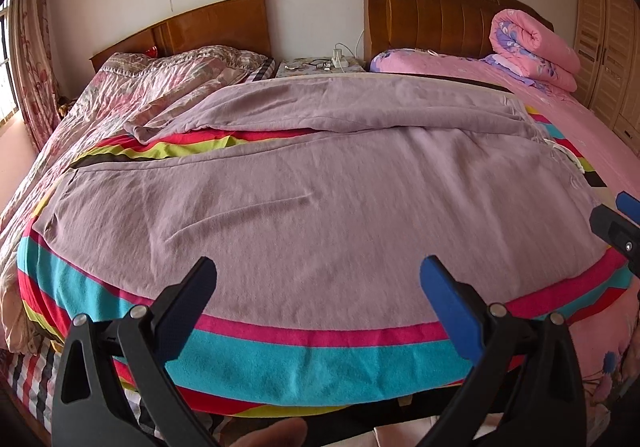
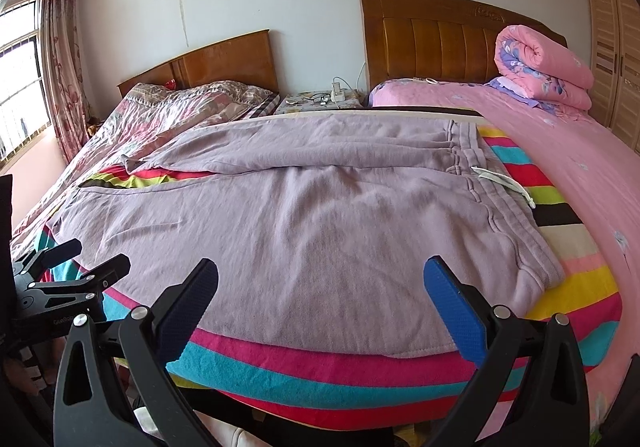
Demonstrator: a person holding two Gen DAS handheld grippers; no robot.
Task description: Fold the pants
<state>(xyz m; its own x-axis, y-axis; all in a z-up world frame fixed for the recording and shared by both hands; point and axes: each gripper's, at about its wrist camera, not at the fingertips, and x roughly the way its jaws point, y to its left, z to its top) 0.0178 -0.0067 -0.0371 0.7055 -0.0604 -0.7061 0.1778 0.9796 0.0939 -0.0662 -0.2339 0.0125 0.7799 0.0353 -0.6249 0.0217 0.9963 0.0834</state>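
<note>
Nearest: left hand-held gripper [image 1: 318,279] and right hand-held gripper [image 2: 320,281], two in all, both spread wide with nothing between the fingers, hovering at the near edge of the bed. Probably lined up to take the near hem.

Next out: one pair of mauve pants [image 2: 304,215] lies spread flat on a striped blanket [image 2: 280,371], waistband [image 2: 500,207] to the right, two legs running left; the far leg is rumpled. Laid out flat, likely so the legs can be folded together. No fold made yet.

Beyond: two wooden headboards, one nightstand [image 2: 316,101] between them, one rolled pink quilt [image 2: 544,67].
</note>
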